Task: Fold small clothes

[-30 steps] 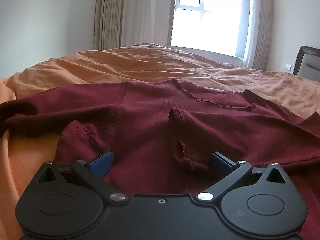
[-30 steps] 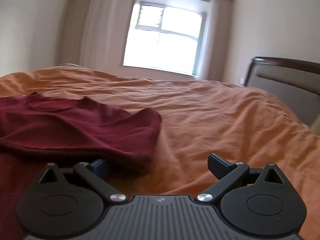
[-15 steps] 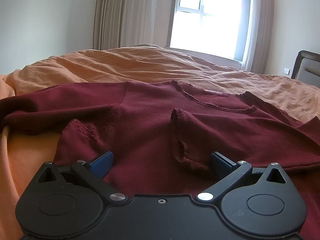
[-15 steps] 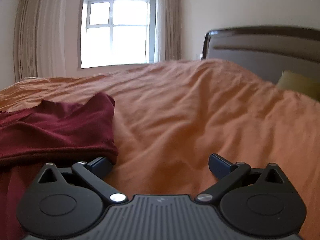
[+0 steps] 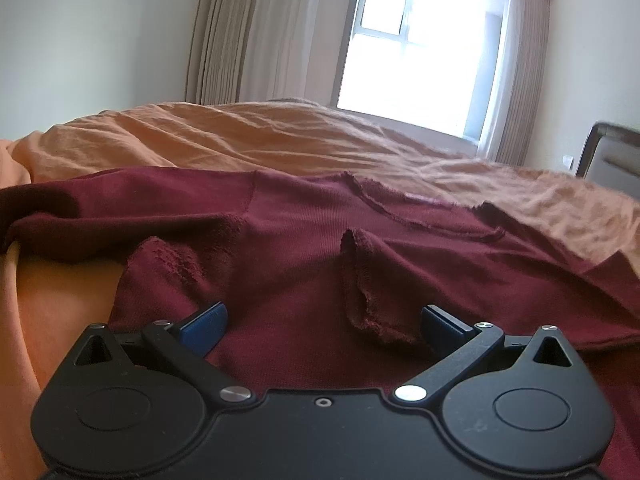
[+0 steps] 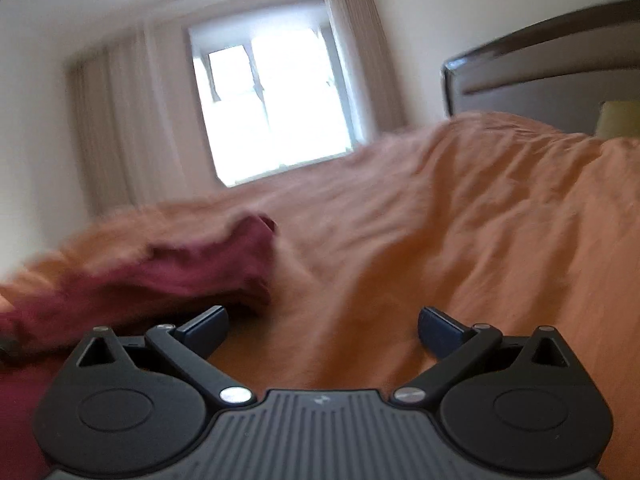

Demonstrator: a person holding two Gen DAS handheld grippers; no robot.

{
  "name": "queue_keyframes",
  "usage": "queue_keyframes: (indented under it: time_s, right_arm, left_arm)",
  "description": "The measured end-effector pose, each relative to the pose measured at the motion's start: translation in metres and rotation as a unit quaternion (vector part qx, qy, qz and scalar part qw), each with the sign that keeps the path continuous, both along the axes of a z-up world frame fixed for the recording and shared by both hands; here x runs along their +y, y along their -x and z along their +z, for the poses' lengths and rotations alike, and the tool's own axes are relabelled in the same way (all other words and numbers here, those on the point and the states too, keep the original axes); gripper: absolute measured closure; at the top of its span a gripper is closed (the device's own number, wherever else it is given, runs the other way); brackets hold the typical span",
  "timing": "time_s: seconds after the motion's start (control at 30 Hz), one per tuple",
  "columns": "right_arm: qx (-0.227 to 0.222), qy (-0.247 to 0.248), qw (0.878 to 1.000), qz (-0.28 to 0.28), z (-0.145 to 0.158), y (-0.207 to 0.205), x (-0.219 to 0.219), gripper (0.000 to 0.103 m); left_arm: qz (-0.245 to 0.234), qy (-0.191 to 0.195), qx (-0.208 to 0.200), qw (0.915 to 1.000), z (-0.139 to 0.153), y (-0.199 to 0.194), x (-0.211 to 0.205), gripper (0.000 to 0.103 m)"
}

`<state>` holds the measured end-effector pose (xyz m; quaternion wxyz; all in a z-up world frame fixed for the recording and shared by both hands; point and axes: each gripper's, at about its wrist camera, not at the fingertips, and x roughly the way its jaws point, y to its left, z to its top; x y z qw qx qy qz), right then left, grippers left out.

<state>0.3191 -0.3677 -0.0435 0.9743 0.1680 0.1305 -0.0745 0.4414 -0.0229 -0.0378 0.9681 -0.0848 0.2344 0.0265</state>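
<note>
Shirt [image 5: 304,264] lay spread on the bed [image 5: 248,140], dark red against the orange cover, and we saw it best from the left wrist view. Its neckline [image 5: 424,216] faced the window [image 5: 416,60], one sleeve trailed off to the left, and a frayed, torn flap stood up near the middle of the cloth. Our left gripper [image 5: 324,320] hung low over the near hem with its blue fingers [image 5: 204,320] spread wide, holding nothing; the cloth passed between and under them, and we could not tell whether the tips touched it.

From the right wrist view the picture was blurred. Our right gripper [image 6: 322,322] also had its fingers [image 6: 440,326] wide apart and empty, over bare orange cover. The shirt's [image 6: 192,264] bunched right edge lay to the left of that gripper, its near fold close by the left finger, though we could not tell if they met. A dark headboard [image 6: 540,76] stood at the right, with a yellowish pillow [image 6: 618,118] just in front of it. Pale curtains [image 5: 256,32] hung at both sides of the window. We saw no box, basket or drawer holding clothes
</note>
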Motion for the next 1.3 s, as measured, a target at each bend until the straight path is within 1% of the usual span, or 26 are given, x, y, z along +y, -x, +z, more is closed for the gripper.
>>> queue_keyframes:
  time_s: [0.07, 0.1, 0.17, 0.23, 0.3, 0.37, 0.47, 0.53, 0.6, 0.7, 0.73, 0.77, 0.83, 0.9, 0.97, 1.07, 1.13, 1.17, 1.2, 1.23, 1.27, 1.3]
  right_arm:
    - [-0.058, -0.060, 0.996, 0.039, -0.008, 0.014, -0.017, 0.000]
    - [-0.076, -0.092, 0.992, 0.049, -0.012, 0.018, -0.026, 0.000]
    - [-0.093, -0.132, 0.985, 0.057, -0.018, 0.021, -0.039, 0.000]
    - [-0.092, -0.132, 0.985, 0.058, -0.017, 0.020, -0.039, 0.000]
    - [-0.082, -0.118, 0.988, 0.057, -0.016, 0.018, -0.035, 0.000]
    - [-0.076, -0.112, 0.989, 0.057, -0.014, 0.016, -0.034, 0.000]
    - [-0.078, -0.115, 0.989, 0.058, -0.015, 0.016, -0.034, 0.000]
    - [-0.076, -0.114, 0.989, 0.058, -0.015, 0.016, -0.034, 0.000]
    - [-0.072, -0.110, 0.990, 0.057, -0.015, 0.015, -0.032, 0.000]
    - [-0.059, -0.103, 0.991, 0.061, -0.013, 0.012, -0.030, 0.000]
    - [-0.051, -0.102, 0.991, 0.064, -0.011, 0.008, -0.029, 0.000]
    - [-0.040, -0.100, 0.992, 0.067, -0.009, 0.005, -0.029, 0.000]
    - [0.000, -0.084, 0.994, 0.076, 0.003, -0.003, -0.023, 0.000]
    - [0.026, -0.065, 0.992, 0.103, 0.015, -0.007, -0.012, 0.000]
    - [0.024, -0.068, 0.989, 0.130, 0.024, -0.004, -0.001, 0.000]
    - [0.008, -0.083, 0.978, 0.191, 0.040, 0.001, 0.018, 0.000]
    - [0.002, -0.068, 0.970, 0.234, 0.050, 0.002, 0.035, 0.000]
    - [0.000, -0.056, 0.967, 0.250, 0.053, 0.001, 0.044, 0.000]
    - [-0.001, -0.038, 0.962, 0.270, 0.057, 0.001, 0.054, 0.000]
    - [0.000, -0.021, 0.958, 0.285, 0.059, 0.000, 0.063, 0.000]
    - [0.002, 0.001, 0.954, 0.299, 0.060, -0.001, 0.072, 0.000]
    - [0.004, 0.025, 0.951, 0.310, 0.060, -0.001, 0.082, 0.000]
  left_arm:
    - [0.001, 0.012, -0.003, 0.9999, 0.004, 0.003, 0.003, 0.000]
    - [0.001, 0.021, -0.002, 0.9998, 0.009, 0.005, 0.006, 0.000]
    - [0.005, 0.044, -0.003, 0.9990, 0.019, 0.013, 0.015, 0.000]
    - [0.008, 0.074, -0.021, 0.9970, 0.031, 0.029, 0.028, 0.001]
    - [0.010, 0.088, -0.025, 0.9958, 0.042, 0.044, 0.042, 0.001]
    - [0.017, 0.075, -0.030, 0.9965, 0.052, 0.063, 0.056, 0.000]
    - [0.056, 0.046, -0.035, 0.9967, 0.061, 0.095, 0.083, 0.000]
    - [0.085, 0.040, -0.032, 0.9951, 0.063, 0.118, 0.108, 0.000]
    - [0.117, 0.056, -0.021, 0.9913, 0.061, 0.135, 0.137, 0.001]
    - [0.150, 0.106, -0.007, 0.9829, 0.056, 0.158, 0.184, 0.001]
    - [0.157, 0.117, -0.007, 0.9806, 0.055, 0.164, 0.196, 0.001]
    - [0.170, 0.127, -0.008, 0.9772, 0.054, 0.170, 0.208, 0.001]
    - [0.197, 0.146, -0.014, 0.9692, 0.052, 0.179, 0.229, 0.001]
    - [0.215, 0.172, -0.019, 0.9611, 0.048, 0.184, 0.246, 0.001]
    - [0.235, 0.199, -0.018, 0.9513, 0.045, 0.185, 0.261, 0.001]
    - [0.280, 0.240, -0.019, 0.9295, 0.038, 0.187, 0.279, 0.001]
    - [0.298, 0.259, -0.022, 0.9186, 0.035, 0.188, 0.287, 0.001]
    - [0.304, 0.268, -0.023, 0.9138, 0.034, 0.189, 0.289, 0.003]
    - [0.316, 0.275, -0.024, 0.9079, 0.033, 0.188, 0.291, 0.008]
    - [0.328, 0.279, -0.027, 0.9023, 0.034, 0.191, 0.293, 0.016]
    - [0.342, 0.280, -0.036, 0.8960, 0.034, 0.193, 0.293, 0.020]
    - [0.358, 0.278, -0.047, 0.8901, 0.036, 0.196, 0.292, 0.027]
